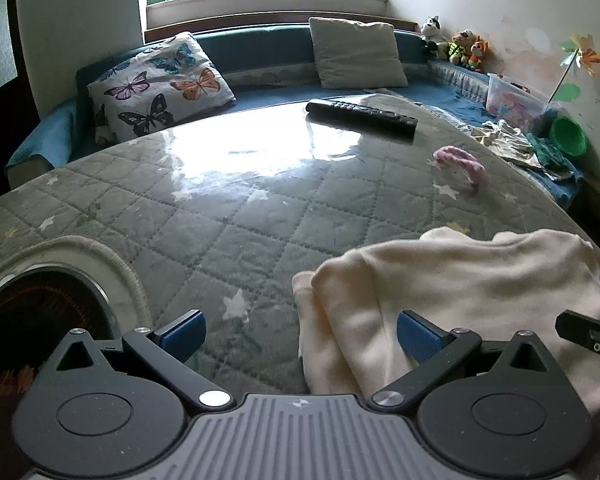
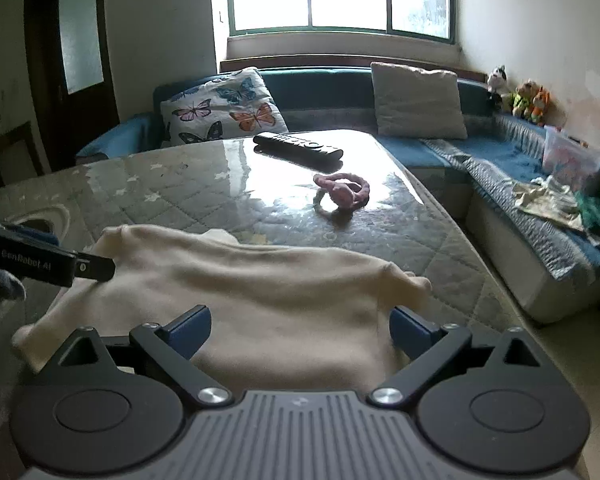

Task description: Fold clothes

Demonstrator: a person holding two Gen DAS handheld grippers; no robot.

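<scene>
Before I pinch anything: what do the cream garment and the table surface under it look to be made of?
Cream garment: looks like a soft matte knit, maybe cotton or fleece; it slumps in thick rounded folds with no sheen. Table surface: quilted star-print padding, apparently under a clear glossy sheet, glass or plastic, since it mirrors the window sharply. Probably slick.

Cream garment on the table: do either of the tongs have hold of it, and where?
Nothing is held. Both the left tongs and right tongs are open above the cream knit garment.

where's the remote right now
The remote lies on the far end of the table, beyond the pink band, near the butterfly pillow.
</scene>
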